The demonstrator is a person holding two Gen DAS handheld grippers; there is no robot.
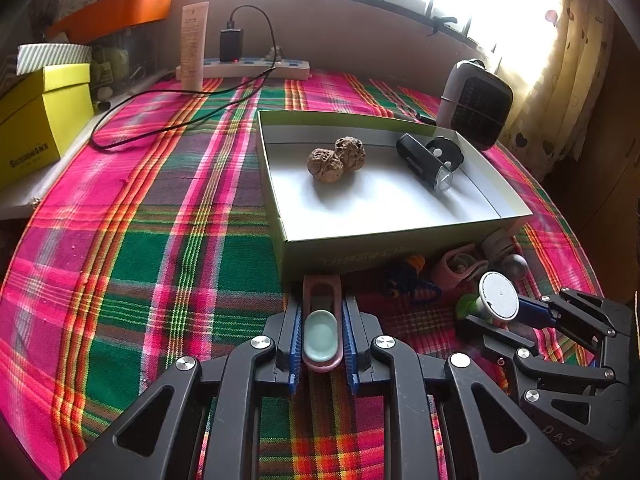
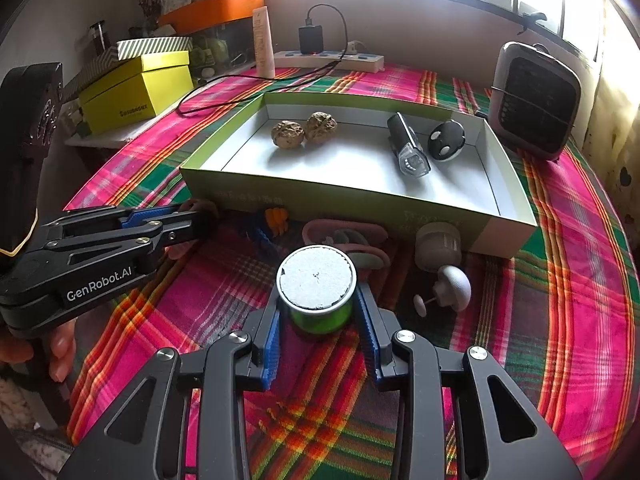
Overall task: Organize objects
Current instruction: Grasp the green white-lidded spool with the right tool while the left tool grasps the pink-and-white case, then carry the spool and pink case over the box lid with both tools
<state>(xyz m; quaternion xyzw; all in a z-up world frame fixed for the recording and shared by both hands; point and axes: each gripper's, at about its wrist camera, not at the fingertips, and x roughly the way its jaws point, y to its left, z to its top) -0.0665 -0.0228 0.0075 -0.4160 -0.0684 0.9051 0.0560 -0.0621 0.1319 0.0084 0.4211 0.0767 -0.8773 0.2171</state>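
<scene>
Two hand-held grippers are in view, the left one [image 1: 322,334] and the right one [image 2: 316,312]. One open box [image 2: 352,196] holds two walnuts [image 2: 287,133], one black flashlight [image 2: 408,148] and one black oval fob [image 2: 446,140]. On the bench sit one green cylinder [image 2: 318,294], one pink clip [image 1: 322,320], one mushroom-shaped knob [image 2: 454,286], one small fan [image 2: 534,102], one power strip [image 2: 332,60], one white tube [image 2: 264,42] and one yellow box [image 2: 136,90].

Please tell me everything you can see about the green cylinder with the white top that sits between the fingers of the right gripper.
The green cylinder is small and round, with a glossy green body, a silver rim and a flat, white, grainy top. It stands upright but leans slightly. The blue pads of the right gripper press on both its sides. It is in front of the open cardboard box, above the plaid tablecloth.
</scene>
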